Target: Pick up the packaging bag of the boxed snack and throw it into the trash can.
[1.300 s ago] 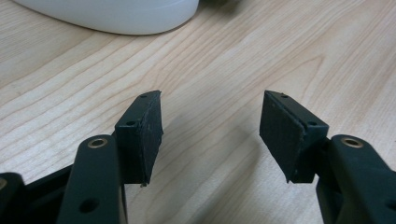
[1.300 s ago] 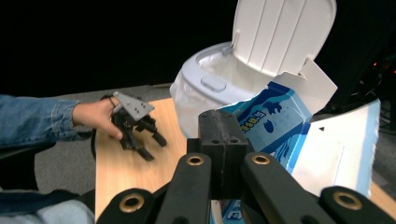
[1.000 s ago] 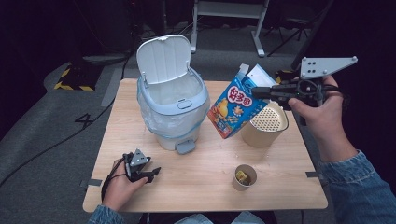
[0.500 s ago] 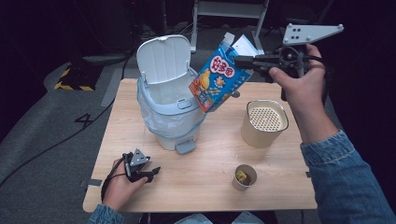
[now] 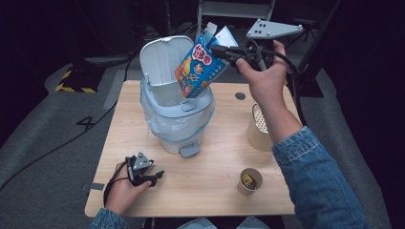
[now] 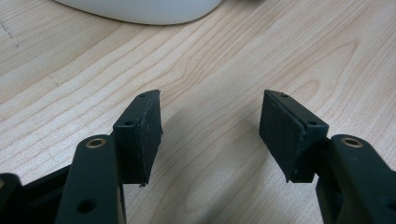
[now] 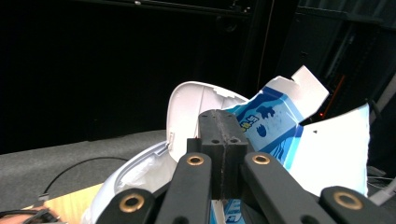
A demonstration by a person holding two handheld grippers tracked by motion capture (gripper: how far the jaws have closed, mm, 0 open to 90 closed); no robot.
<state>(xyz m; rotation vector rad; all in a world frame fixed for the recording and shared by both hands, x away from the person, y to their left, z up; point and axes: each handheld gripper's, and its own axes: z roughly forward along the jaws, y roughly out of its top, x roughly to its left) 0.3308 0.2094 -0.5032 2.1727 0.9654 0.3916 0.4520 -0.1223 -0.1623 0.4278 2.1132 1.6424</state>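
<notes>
While the left gripper [image 5: 155, 175] rests low on the table [image 5: 224, 191] near its front left corner, held in the person's left hand [image 5: 125, 190], its jaws stand wide apart with nothing between them; the left gripper view [image 6: 210, 135] shows bare wood grain in the gap and the pale base of the bin [image 6: 140, 7] farther off. Just beyond that gripper, toward the middle of the table, stands the bin [image 5: 176, 119], lined with a clear bag, its lid [image 5: 162, 59] swung up and open and its pedal [image 5: 189, 150] facing the person. Above the bin's open mouth hangs the carton [image 5: 198, 69], blue with a cartoon print, tilted so that its lower end points down into the opening and its torn top leans up and to the right. The right gripper [image 5: 224, 51] grips the carton at its upper edge; in the right gripper view [image 7: 223, 140] the jaws are pressed together on the carton [image 7: 271, 116], with the lid [image 7: 191, 109] behind it. The right hand [image 5: 262, 76] holds this gripper high over the table's far edge. Right of the bin, partly hidden under the forearm, stands a tan can [image 5: 258, 131] with a perforated top. Near the front edge, well apart from the bin, sits a paper cup [image 5: 250, 181] with something yellow inside.
</notes>
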